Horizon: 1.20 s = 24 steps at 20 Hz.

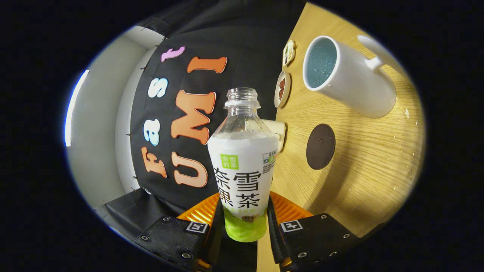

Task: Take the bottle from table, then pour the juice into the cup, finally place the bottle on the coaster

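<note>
Bottle [242, 166] clamped between both tool [244, 223] fingers, uncapped.

The one camera rides on the gripper [244, 223], looking forward along its fingers, very close to the bottle [242, 166] between them. It is rolled sideways (the table [363, 170] stands upright alongside the booth wall).

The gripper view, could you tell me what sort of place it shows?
Probably a staged recording booth: black cloth wall, wooden table with cup and coaster, the claw shut on the bottle.
</note>
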Motion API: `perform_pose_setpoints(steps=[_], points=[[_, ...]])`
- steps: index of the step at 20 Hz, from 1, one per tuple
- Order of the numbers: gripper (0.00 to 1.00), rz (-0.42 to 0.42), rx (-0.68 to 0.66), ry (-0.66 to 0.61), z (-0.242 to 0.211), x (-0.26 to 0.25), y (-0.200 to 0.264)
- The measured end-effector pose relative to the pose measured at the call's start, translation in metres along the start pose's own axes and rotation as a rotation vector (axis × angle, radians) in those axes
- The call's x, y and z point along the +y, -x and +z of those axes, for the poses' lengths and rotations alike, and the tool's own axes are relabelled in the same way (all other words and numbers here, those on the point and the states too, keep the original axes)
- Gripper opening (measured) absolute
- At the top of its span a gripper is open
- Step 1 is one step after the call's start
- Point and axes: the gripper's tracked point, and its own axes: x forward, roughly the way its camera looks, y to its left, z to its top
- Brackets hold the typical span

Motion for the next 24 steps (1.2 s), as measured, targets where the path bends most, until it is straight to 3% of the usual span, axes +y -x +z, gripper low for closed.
perform_pose_setpoints(steps=[11, 24], points=[[0.55, 0.006, -0.071, -0.248, 0.023, 0.011, 0.006], [0.55, 0.049, -0.114, -0.368, 0.041, 0.021, 0.011]])
